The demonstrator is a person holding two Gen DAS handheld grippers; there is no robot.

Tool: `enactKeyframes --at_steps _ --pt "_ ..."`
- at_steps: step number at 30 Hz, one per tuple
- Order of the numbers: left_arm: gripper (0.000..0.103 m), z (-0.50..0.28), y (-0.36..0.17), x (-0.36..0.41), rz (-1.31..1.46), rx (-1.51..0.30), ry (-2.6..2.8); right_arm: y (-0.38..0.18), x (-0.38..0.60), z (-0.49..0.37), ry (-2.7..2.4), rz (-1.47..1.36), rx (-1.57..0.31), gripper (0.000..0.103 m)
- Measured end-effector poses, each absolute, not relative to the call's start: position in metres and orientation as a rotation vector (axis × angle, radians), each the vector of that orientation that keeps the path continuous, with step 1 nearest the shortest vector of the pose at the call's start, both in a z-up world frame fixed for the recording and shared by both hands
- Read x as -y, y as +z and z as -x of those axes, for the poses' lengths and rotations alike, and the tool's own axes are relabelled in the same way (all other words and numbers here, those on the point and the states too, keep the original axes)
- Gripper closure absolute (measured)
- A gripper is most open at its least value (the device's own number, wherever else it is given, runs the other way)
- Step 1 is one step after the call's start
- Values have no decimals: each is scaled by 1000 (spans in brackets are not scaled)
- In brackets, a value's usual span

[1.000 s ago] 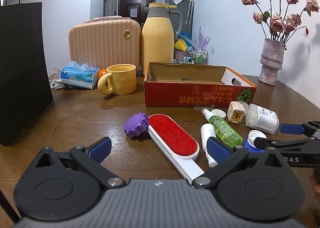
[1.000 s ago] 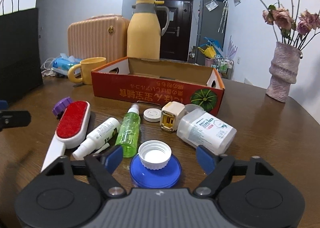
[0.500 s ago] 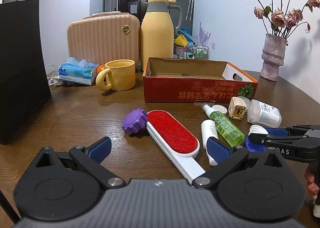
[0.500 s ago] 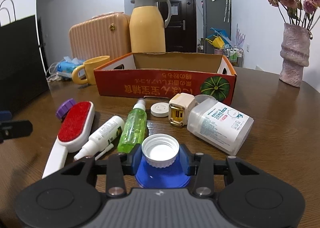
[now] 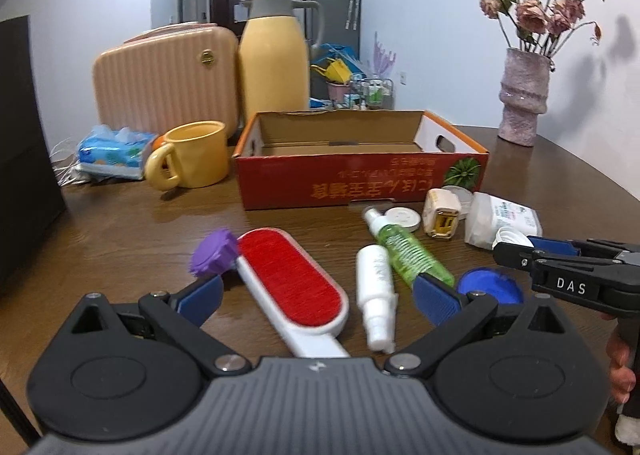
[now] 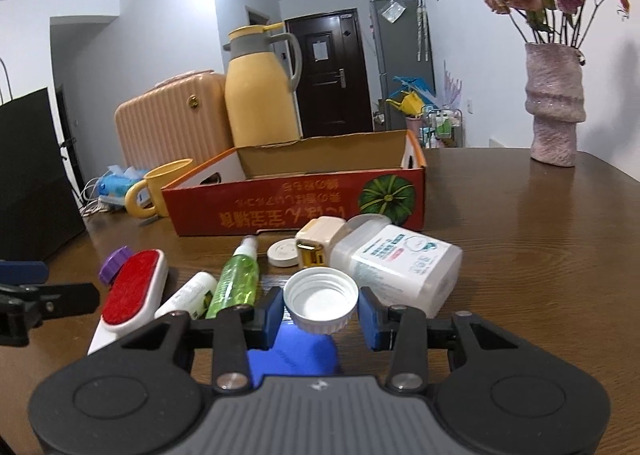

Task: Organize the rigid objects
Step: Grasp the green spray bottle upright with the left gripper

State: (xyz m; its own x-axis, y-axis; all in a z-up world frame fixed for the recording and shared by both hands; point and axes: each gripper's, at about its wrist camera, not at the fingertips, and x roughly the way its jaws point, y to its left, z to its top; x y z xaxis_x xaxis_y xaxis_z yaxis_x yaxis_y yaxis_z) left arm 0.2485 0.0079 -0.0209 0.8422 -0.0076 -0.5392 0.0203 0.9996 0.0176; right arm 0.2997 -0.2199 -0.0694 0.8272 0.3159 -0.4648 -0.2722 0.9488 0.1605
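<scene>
Worktop (image 5: 120, 239) clutter runs, left to right, from a purple knob (image 5: 214, 251) touching a red brush (image 5: 294, 281), past a white tube (image 5: 374, 287) and green spray (image 5: 404, 251), to a blue disc (image 5: 490, 289), a charger (image 5: 440, 215) and a clear bottle (image 5: 504, 217). The left tongs (image 5: 316, 293) stand apart with nothing gripped, the brush handle lying between the pads. The right tongs (image 6: 322, 311) are clamped on a white cap (image 6: 320, 299), raised a little over the blue disc in the right wrist view.

The step looks like carrying that cap to the red box (image 6: 296, 211) behind the clutter. To do it well, keep the squeeze steady, since the pads catch only the ribbed rim; lift clear of the spray and charger, cross the front wall, and let go low inside so the cap does not roll.

The box floor is mostly hidden by its front wall. The brush handle's end is covered by the left tongs' body. Whether the cap has fully left the disc is hard to judge. The knob is blurred.
</scene>
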Motion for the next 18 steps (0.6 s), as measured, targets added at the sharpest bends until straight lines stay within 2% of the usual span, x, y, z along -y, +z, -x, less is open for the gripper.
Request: enactKeyframes --at_steps 15,18 --pt "0 -300 -26 47 -47 -637 -33 -71 260 -301 225 -182 -473 64" --pt "4 -309 -28 55 -52 -648 -30 -72 265 -301 198 -185 -460 64"
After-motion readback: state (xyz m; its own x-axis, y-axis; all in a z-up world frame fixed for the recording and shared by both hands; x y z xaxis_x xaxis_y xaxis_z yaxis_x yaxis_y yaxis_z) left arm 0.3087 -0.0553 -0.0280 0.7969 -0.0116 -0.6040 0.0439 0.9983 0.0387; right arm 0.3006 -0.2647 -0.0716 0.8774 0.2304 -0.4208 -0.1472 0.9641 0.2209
